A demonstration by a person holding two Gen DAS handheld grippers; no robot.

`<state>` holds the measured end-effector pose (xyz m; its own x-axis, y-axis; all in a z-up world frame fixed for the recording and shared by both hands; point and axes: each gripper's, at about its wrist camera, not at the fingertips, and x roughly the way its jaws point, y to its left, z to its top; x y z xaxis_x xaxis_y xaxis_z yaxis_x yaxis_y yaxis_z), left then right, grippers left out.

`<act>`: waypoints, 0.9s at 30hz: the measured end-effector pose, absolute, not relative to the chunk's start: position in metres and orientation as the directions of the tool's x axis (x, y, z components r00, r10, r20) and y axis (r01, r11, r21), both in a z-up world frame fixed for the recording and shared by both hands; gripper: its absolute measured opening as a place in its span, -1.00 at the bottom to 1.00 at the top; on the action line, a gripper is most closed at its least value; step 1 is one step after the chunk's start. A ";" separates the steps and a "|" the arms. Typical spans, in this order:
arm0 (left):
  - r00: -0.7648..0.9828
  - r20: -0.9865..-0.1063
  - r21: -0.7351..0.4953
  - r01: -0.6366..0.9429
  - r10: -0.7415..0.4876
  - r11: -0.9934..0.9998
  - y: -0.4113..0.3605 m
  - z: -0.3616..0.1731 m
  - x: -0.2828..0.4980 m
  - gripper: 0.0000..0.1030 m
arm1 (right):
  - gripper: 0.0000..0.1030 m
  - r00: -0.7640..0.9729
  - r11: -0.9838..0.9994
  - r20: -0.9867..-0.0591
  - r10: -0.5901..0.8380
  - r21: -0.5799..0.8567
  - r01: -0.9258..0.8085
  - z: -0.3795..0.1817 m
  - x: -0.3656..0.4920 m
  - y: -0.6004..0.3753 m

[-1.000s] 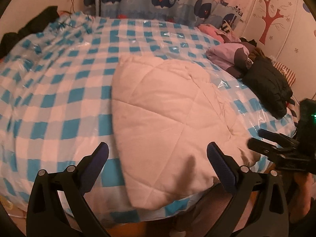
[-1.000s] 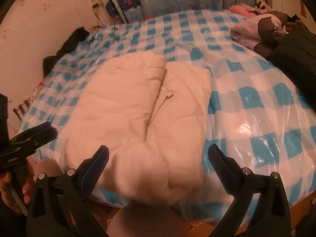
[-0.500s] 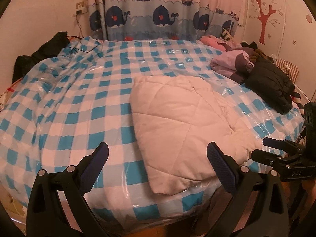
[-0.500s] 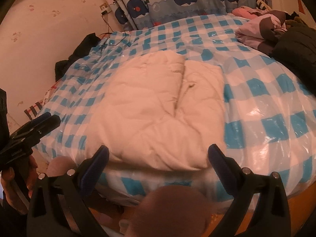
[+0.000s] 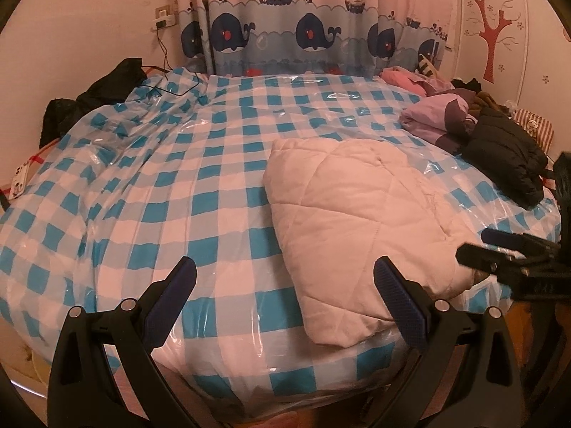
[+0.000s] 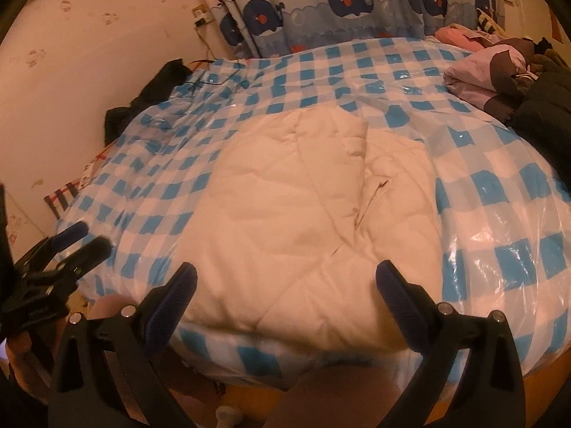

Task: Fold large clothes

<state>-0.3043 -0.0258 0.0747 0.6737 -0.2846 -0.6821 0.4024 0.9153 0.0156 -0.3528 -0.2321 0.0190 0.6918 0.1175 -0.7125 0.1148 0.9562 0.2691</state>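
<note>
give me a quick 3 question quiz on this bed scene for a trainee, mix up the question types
1. True or false: the left gripper is clamped on the cream quilted garment.
2. Multiple choice: what lies nearest the black puffer jacket? A) wall socket B) lilac garment C) the cable
3. Fill in: the blue checked bed cover lies under a clear ___ sheet.

Key:
1. False; both it and the right gripper are open, holding nothing.
2. B
3. plastic

We see a blue-checked bed (image 5: 214, 164) under clear plastic, a whale curtain (image 5: 310, 41) behind it, and a black jacket (image 5: 499, 157) beside lilac clothes (image 5: 431, 116) on its far edge.
</note>
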 end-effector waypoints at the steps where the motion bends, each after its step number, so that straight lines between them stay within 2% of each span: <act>1: 0.675 -0.682 0.018 0.401 -0.282 0.916 -0.026 0.074 -0.303 0.85 | 0.87 0.691 0.956 -0.715 0.109 0.266 0.123 0.018 -0.350 -0.233; 7: 0.678 -0.681 0.017 0.392 -0.277 0.920 -0.022 0.071 -0.300 0.85 | 0.87 0.629 0.957 -0.777 0.038 0.209 0.200 -0.002 -0.328 -0.241; 10: 0.680 -0.681 0.014 0.385 -0.273 0.923 -0.019 0.069 -0.296 0.85 | 0.87 0.571 0.953 -0.819 0.048 0.209 0.220 -0.021 -0.320 -0.244; 23: 0.694 -0.669 0.031 0.381 -0.264 0.924 -0.013 0.070 -0.293 0.85 | 0.87 0.571 0.949 -0.818 0.064 0.227 0.220 -0.019 -0.322 -0.245; 27: 0.697 -0.668 0.038 0.381 -0.261 0.924 -0.012 0.070 -0.294 0.85 | 0.87 0.609 0.949 -0.792 0.052 0.228 0.216 -0.013 -0.331 -0.243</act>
